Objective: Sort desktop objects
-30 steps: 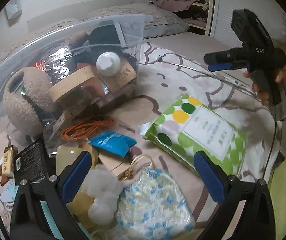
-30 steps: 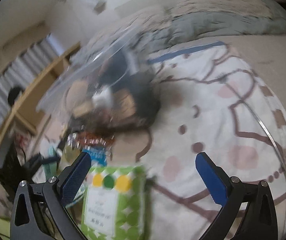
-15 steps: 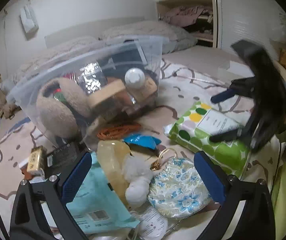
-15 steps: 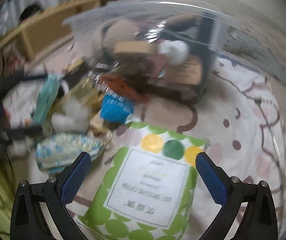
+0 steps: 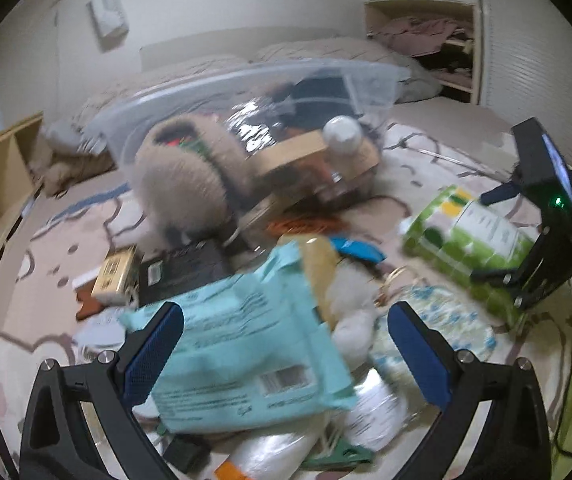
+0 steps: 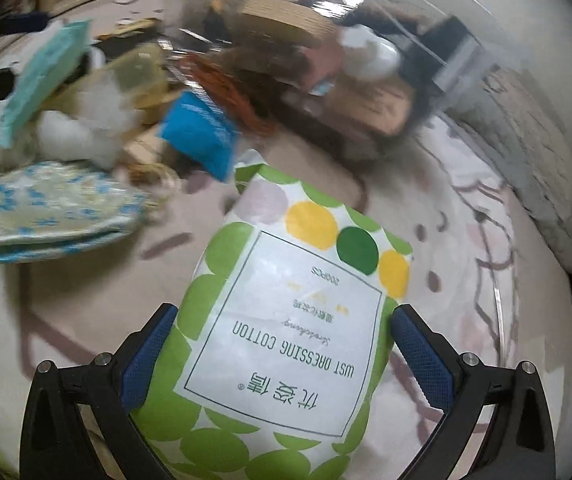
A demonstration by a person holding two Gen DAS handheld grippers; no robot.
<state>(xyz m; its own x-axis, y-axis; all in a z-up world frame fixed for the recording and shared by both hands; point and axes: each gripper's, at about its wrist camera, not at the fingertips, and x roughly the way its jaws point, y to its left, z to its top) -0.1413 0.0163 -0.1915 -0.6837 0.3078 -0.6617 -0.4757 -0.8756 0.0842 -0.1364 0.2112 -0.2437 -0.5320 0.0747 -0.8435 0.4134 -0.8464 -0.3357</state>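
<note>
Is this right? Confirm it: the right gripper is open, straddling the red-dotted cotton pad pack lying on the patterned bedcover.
Not quite. The pack is dotted green and yellow, not red, as the right wrist view shows. The rest holds: the right gripper is open, straddling it on the patterned bedcover.

Green-and-yellow dotted cotton pack (image 6: 286,320), blue floral pouch (image 6: 54,208), teal wipes packet (image 5: 246,352), blue-padded tool fingers (image 6: 146,356)

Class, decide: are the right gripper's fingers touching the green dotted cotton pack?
Cannot tell. In the right wrist view the open right gripper straddles the cotton pack, its fingers meeting the pack's edges with no plain gap or press.
</note>
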